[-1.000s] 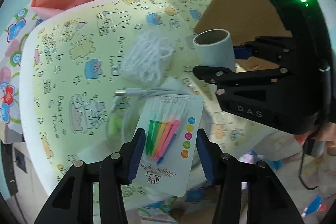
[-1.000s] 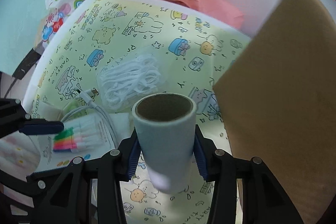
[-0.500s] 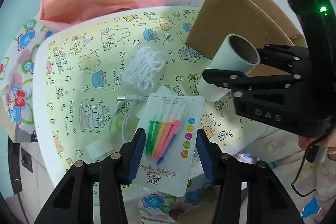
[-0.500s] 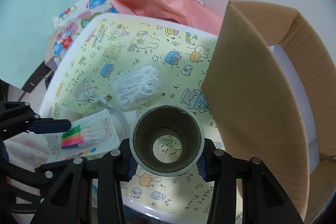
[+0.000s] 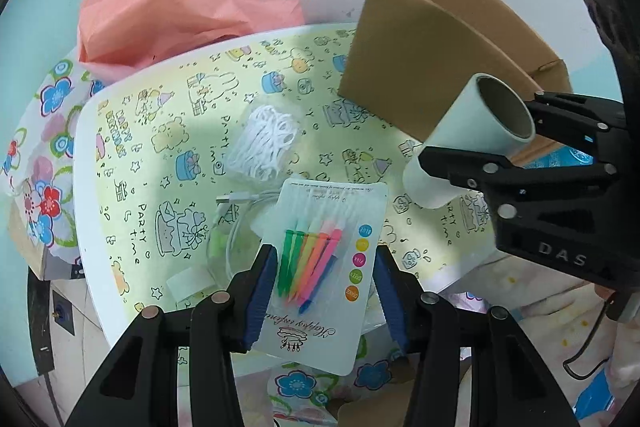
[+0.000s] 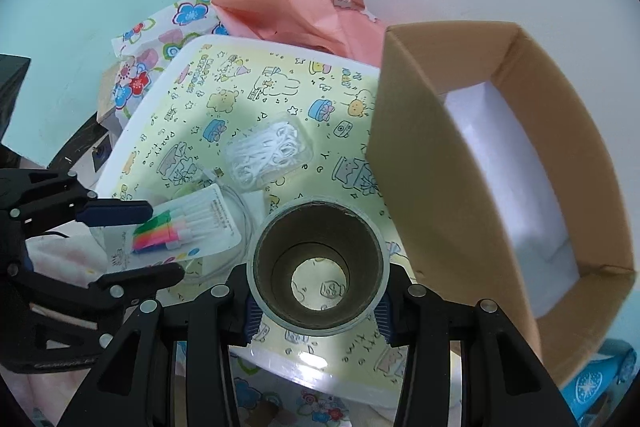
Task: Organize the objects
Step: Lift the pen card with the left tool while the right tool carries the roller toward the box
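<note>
The left gripper (image 5: 322, 277) is gripping the card of colored picks (image 5: 320, 263) between its 2 fingers, above the table (image 5: 132, 155). The right gripper (image 6: 318, 305) is clamping the roll (image 6: 318, 267), beside the cardboard box (image 6: 440, 195).

White table (image 5: 90, 227) with yellow cartoon party-print cover (image 5: 168, 131), clear bag of white floss picks (image 5: 266, 143), coiled white cable (image 5: 240, 223), open brown cardboard box (image 6: 452, 163)
</note>
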Demonstrator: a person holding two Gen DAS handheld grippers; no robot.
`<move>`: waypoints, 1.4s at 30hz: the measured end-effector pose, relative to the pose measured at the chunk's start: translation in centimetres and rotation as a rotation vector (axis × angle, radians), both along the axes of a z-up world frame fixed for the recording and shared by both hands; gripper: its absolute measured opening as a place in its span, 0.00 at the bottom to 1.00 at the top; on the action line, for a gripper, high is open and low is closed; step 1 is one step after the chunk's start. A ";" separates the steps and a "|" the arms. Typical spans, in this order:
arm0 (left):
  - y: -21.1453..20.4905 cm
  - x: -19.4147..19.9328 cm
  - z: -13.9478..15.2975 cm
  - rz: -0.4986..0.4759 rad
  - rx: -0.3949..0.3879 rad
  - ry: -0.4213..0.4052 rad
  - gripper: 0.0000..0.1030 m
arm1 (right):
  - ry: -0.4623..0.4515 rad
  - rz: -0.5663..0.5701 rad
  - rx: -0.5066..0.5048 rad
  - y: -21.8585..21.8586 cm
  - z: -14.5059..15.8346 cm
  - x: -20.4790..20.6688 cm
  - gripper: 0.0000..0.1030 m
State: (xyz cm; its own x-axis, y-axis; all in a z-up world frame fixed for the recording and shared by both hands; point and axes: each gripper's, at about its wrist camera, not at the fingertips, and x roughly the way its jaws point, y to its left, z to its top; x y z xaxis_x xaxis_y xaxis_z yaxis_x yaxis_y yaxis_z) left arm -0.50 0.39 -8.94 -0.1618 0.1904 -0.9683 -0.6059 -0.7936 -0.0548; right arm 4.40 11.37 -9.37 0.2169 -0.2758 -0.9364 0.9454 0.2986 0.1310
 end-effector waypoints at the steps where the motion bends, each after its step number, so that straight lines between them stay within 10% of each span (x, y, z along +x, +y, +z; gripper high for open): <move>1: 0.2 0.1 0.1 -0.004 0.000 0.004 0.49 | 0.000 -0.001 -0.004 0.2 0.4 -0.2 0.47; 42: 12.6 0.9 9.4 -0.179 -0.012 0.153 0.49 | -0.046 -0.061 -0.050 0.8 10.8 -11.4 0.47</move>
